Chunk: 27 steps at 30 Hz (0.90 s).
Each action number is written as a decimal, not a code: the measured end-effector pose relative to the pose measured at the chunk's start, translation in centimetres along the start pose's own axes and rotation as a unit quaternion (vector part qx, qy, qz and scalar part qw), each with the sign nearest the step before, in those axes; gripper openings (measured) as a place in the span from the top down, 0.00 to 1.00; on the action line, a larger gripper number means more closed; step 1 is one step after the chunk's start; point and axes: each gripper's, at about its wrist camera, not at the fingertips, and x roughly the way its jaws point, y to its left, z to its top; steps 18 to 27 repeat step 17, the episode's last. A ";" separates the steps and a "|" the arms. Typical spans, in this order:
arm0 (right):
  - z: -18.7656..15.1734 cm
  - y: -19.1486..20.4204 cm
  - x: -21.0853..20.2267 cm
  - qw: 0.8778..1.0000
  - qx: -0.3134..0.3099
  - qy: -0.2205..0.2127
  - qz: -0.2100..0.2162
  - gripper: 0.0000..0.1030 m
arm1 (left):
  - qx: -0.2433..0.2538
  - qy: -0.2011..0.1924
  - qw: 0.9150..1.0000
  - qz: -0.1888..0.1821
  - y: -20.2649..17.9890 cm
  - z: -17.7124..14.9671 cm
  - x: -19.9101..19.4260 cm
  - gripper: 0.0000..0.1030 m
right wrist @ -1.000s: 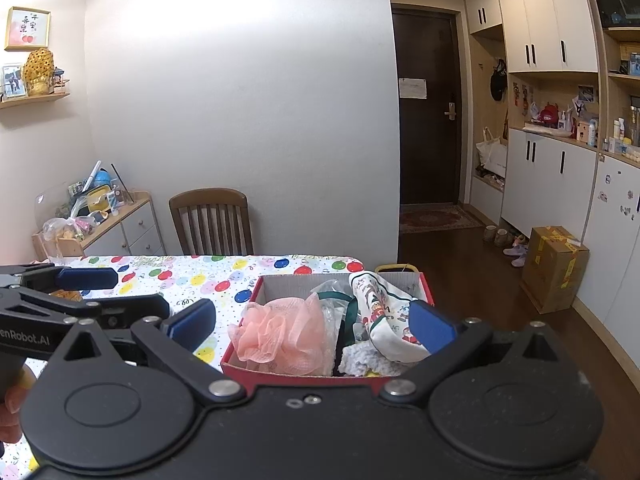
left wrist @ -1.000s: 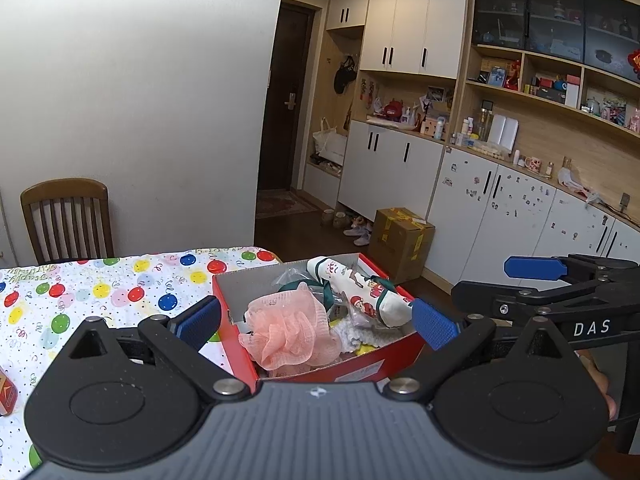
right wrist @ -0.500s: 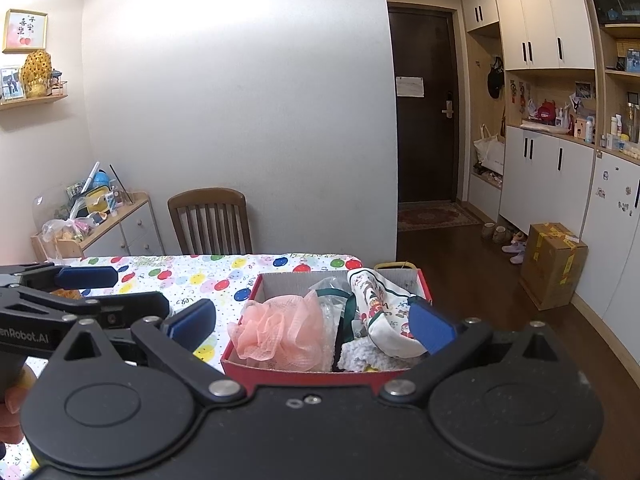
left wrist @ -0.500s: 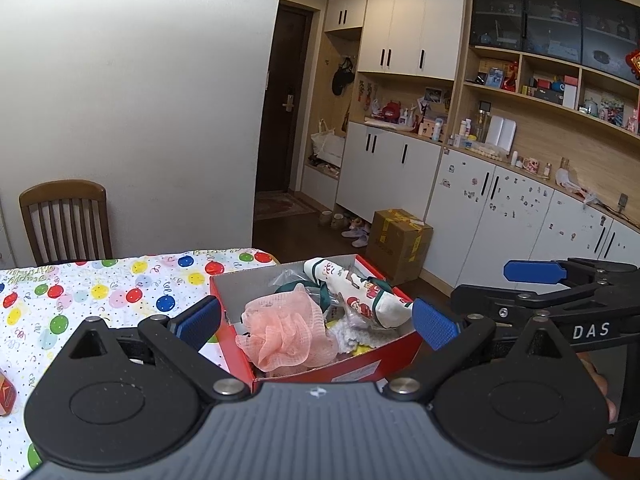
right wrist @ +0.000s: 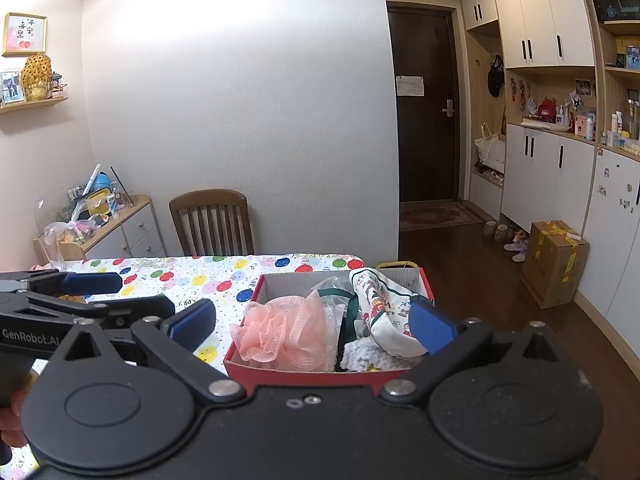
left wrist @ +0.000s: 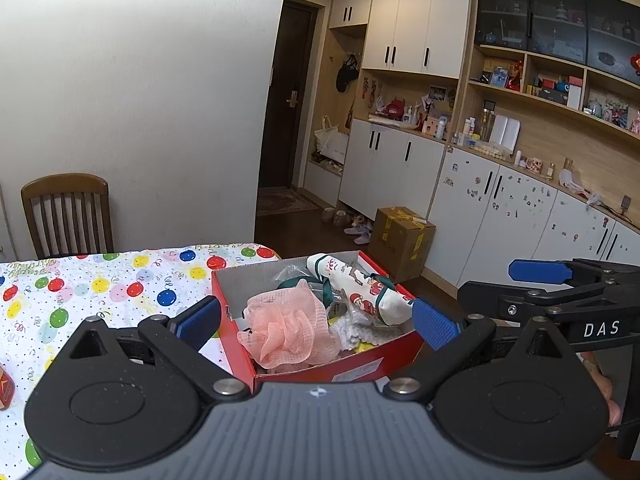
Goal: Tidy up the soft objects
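A red shoebox (left wrist: 320, 370) (right wrist: 320, 376) stands on the table's right end. In it lie a pink mesh bath pouf (left wrist: 286, 330) (right wrist: 280, 332), a rolled white printed cloth with green trim (left wrist: 366, 292) (right wrist: 380, 308), a clear plastic bag (right wrist: 330, 320) and a white knit piece (right wrist: 364, 356). My left gripper (left wrist: 316, 320) is open and empty, just before the box. My right gripper (right wrist: 312, 326) is open and empty, also before the box. Each gripper shows at the edge of the other's view.
The table has a balloon-print cloth (left wrist: 100, 288) (right wrist: 224, 276). A wooden chair (right wrist: 212, 220) stands behind it against the wall. A red item (left wrist: 5, 388) lies at the left table edge. A cardboard box (left wrist: 400, 240) sits on the floor by white cabinets.
Both views have shifted very slightly; the box sits a touch lower in the left wrist view. Both grippers stay open and empty.
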 end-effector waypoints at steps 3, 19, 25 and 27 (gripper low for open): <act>0.0 0.1 0.0 1.000 0.000 0.001 0.000 0.00 | -0.001 0.000 1.000 0.000 0.0 0.0 0.0 0.01; -0.1 0.4 0.4 1.000 0.003 0.003 0.001 0.00 | -0.006 0.000 1.000 0.003 0.2 0.2 -0.1 0.01; -0.1 0.4 0.4 1.000 0.003 0.003 0.001 0.00 | -0.006 0.000 1.000 0.003 0.2 0.2 -0.1 0.01; -0.1 0.4 0.4 1.000 0.003 0.003 0.001 0.00 | -0.006 0.000 1.000 0.003 0.2 0.2 -0.1 0.01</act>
